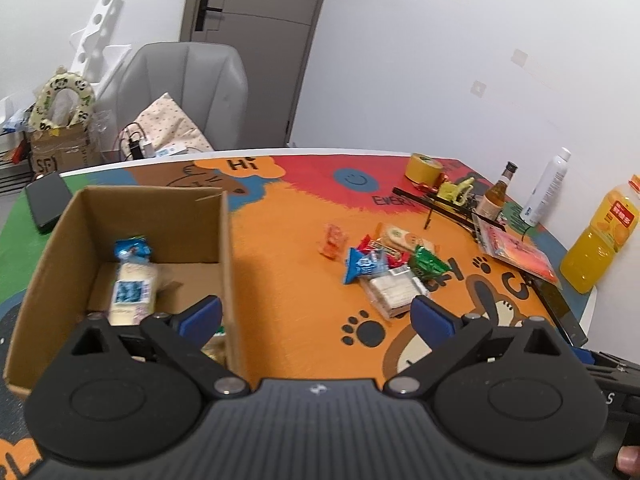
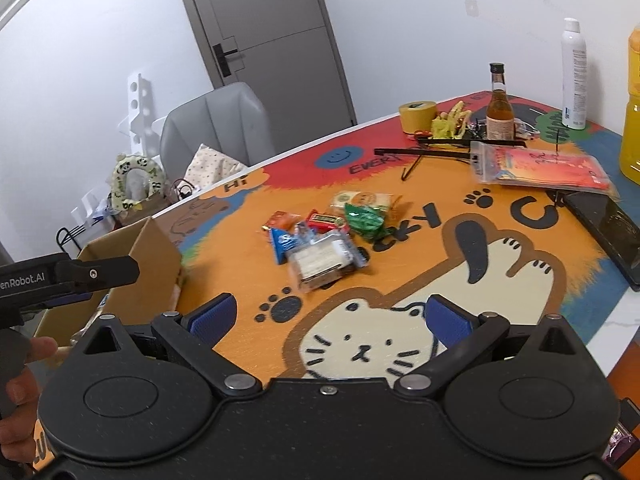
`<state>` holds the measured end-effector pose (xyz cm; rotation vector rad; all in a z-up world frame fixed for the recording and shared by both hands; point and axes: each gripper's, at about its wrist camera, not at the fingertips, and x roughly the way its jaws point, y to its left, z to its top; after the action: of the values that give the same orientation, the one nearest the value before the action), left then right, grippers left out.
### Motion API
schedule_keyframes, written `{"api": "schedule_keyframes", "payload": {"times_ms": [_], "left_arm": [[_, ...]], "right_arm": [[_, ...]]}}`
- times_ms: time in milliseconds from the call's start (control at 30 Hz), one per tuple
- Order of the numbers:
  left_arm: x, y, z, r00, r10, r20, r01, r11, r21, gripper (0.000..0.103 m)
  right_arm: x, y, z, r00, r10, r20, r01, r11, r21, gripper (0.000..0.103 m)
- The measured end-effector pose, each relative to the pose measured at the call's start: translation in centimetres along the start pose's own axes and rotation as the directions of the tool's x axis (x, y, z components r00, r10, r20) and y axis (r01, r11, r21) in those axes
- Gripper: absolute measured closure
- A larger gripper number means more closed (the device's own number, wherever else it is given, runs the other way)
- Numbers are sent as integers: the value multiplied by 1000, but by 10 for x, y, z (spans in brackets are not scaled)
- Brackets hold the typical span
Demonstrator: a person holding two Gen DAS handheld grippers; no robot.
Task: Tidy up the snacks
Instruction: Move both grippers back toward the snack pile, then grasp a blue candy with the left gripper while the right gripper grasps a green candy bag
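A cardboard box (image 1: 192, 216) stands open at the left of the table and also shows in the right wrist view (image 2: 148, 264). Inside lie a pale cracker pack (image 1: 134, 292) and a small blue packet (image 1: 132, 249). A pile of snack packets (image 1: 384, 268) lies on the orange mat, also in the right wrist view (image 2: 324, 236): blue, red, green, orange and clear packs. My left gripper (image 1: 316, 316) is open and empty, straddling the box's right wall. My right gripper (image 2: 328, 316) is open and empty above the cat picture, short of the pile.
A tape roll (image 1: 423, 168), brown bottle (image 1: 496, 196), white spray can (image 1: 546, 188), orange juice bottle (image 1: 600, 240), red zip bag (image 1: 516, 250) and black racks stand at the table's right. Dark phones lie at the left (image 1: 48, 200) and right (image 2: 608, 228) edges. A grey chair (image 1: 180, 88) stands behind.
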<state>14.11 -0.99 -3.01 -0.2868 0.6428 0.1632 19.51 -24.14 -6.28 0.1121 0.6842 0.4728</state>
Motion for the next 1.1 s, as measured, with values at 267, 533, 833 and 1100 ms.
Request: {"api": "schedule_keyframes", "payload": {"times_ms": [267,533,833,1100], "left_arm": [[30,-19,8,1000,-21,-5,21,1000,10,3],[69,-30,19,999,-29,-20,29,1000,4,4],[115,-41,25,999,-27,-44,27,1000,-3,11],[156,-44,21,998,7,-68,-9,1000,-25,28]], "right_arm": [[16,-19,13,1000,9,21,-9,999,38,0],[48,-34,24,1000,8,24,-9,999,50,9],[82,-45,32,1000,13,18,-14,999,50,20],[115,-52,39,999,34,7,-34,998,52,27]]}}
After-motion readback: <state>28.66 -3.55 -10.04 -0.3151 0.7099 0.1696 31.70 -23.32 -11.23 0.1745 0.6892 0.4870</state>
